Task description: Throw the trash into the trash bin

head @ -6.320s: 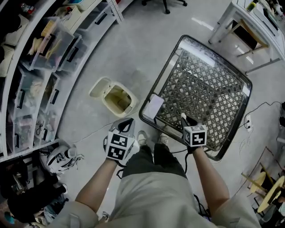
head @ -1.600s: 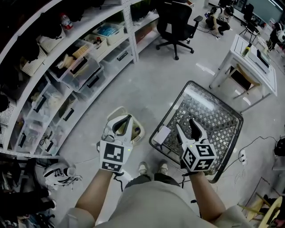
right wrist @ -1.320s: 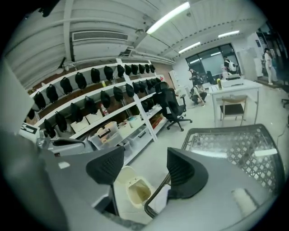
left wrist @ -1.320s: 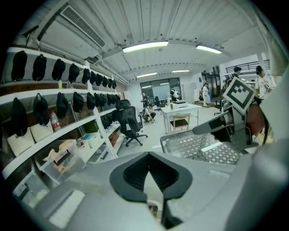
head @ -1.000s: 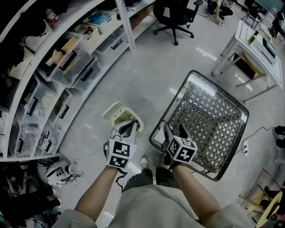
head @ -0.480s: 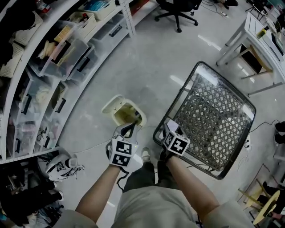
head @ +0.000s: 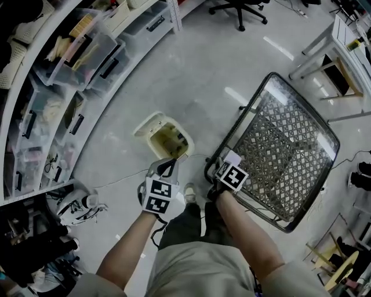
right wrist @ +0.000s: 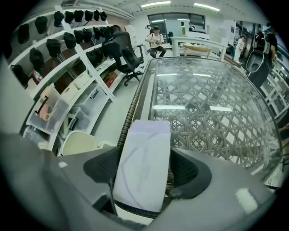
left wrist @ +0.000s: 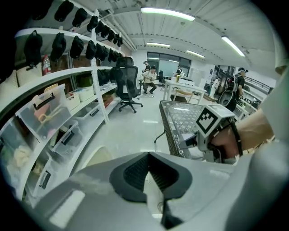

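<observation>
A flat white packet (head: pixel 232 156) lies on the near left corner of the woven, glass-topped table (head: pixel 301 93). My right gripper (head: pixel 227 162) points steeply down over it. Its jaws are opening, and the packet (right wrist: pixel 146 140) lies between the two pads without being pressed. The right gripper (right wrist: pixel 146 170) straddles the packet at the table's edge (right wrist: pixel 131 113). The cream trash bin (head: pixel 145 124) stands open on the floor left of the table. My left gripper (head: pixel 170 164) hangs just in front of the bin, shut and empty. From the left gripper (left wrist: pixel 149 155) the bin's rim (left wrist: pixel 92 158) shows low down.
Curved shelving with clear plastic boxes (head: pixel 64 69) runs along the left. A pair of shoes (head: pixel 78 206) lies at its foot. An office chair (head: pixel 243 8) and a white desk (head: pixel 342 35) stand farther off. A thin cable (head: pixel 116 181) crosses the floor near the bin.
Both grippers have sunk toward the floor. The right one has come down onto the table's near corner, so that its jaws now straddle the white packet.
</observation>
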The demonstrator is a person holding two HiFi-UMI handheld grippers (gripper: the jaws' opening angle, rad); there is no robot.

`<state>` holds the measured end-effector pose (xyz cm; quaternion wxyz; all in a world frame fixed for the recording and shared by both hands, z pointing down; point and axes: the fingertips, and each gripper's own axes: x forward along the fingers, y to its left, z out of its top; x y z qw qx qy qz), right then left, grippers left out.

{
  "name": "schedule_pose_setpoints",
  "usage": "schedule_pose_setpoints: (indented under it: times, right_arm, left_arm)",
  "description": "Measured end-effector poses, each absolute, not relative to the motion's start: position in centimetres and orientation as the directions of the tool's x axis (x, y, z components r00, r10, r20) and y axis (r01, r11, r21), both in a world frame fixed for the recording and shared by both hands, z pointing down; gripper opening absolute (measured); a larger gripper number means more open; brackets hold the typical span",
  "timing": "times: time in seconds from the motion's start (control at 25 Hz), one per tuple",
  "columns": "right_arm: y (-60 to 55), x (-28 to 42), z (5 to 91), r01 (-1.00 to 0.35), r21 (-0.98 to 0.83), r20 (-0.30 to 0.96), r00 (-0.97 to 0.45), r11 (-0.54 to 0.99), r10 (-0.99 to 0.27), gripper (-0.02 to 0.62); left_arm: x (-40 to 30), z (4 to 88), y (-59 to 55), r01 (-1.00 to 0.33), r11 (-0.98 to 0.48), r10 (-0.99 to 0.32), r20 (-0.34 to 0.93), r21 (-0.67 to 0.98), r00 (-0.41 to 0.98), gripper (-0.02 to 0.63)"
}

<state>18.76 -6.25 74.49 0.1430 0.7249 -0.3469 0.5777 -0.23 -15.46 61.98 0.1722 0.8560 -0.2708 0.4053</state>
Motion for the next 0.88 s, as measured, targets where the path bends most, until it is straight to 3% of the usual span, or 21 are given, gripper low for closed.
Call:
schedule_pose_setpoints:
  times: [0.12,0.44,0.68,0.88]
  right_arm:
    - [-6.1,19.2,74.4,-0.666,-0.182,0.937,0.105,-0.723,-0.333,0.311]
    - [-9.8,19.7,69.3,-0.75,-0.276,0.865,0.079,-0.601,-0.496,0.304]
    - [-16.0,15.1,63.8,-0.777,-0.49,0.747,-0.14,-0.395,-0.65,0.304]
    - [-20.4,9.5,62.2,-0.858,-0.497,0.687,-0.299,-0.128,-0.663,0.304]
  left_arm:
    - [-0.9,62.3,-15.5,-0.616,-0.783,-0.326,0.788,0.083,0.521,0.003]
    - [-3.2,61.0,-16.8,-0.652,-0.758,-0.398,0.768,0.033,0.501,0.003]
    - [-7.6,58.2,-19.0,-0.731,-0.683,-0.504,0.736,-0.019,0.452,0.003]
    - [-11.8,56.9,-21.2,-0.78,-0.619,-0.593,0.705,-0.091,0.388,0.003]
